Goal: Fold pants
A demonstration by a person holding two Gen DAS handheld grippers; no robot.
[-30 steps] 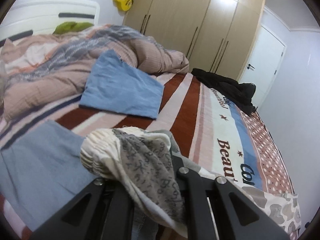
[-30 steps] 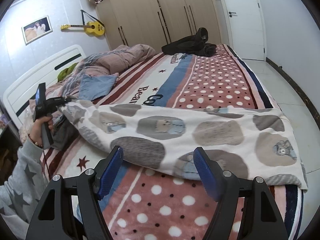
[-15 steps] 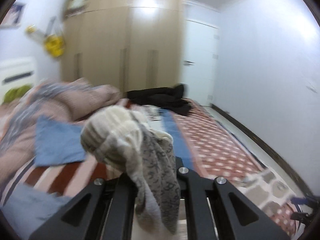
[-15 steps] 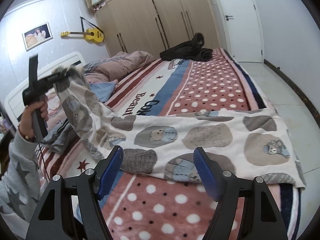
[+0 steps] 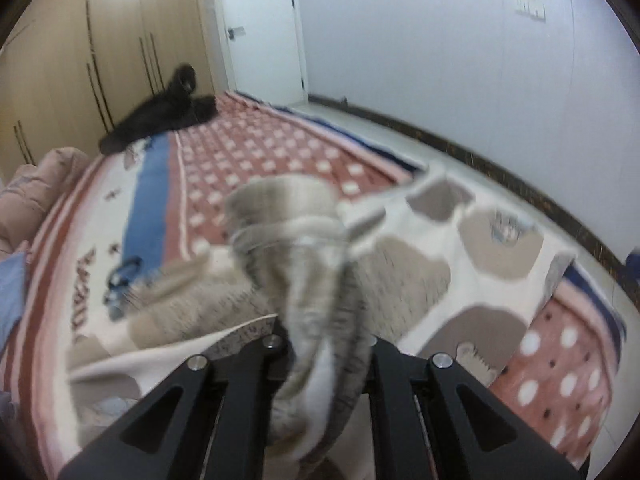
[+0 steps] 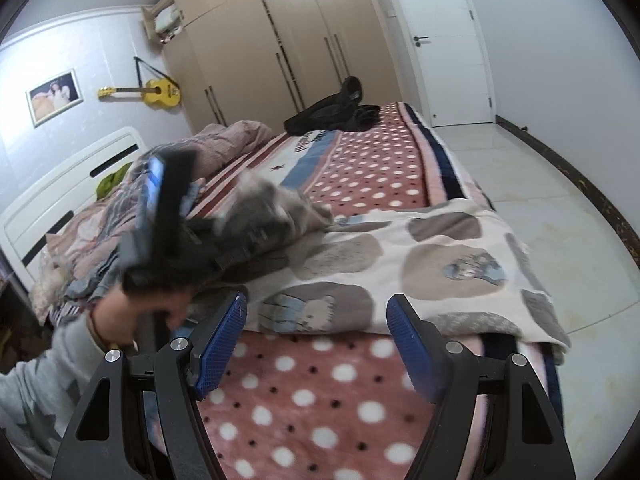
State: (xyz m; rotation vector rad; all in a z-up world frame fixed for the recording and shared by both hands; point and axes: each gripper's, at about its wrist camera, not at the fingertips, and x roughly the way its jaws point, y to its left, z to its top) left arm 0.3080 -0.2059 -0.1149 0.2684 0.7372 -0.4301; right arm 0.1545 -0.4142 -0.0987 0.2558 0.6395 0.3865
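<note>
While the left tool (image 5: 320,344) pinches fleecy pants (image 5: 472,264), ribbed cuff (image 5: 280,208) bunches

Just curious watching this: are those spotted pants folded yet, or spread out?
Mid-fold: the left gripper carries one end of the pants over the part lying flat.

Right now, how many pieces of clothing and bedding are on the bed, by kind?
Patterned pants: 1, waistband held in the left claw
Black garment at the far end: 1
Crumpled pink duvet: 1
Folded blue cloth: 1 in view
Green item by the headboard: 1
Total: 5
</note>
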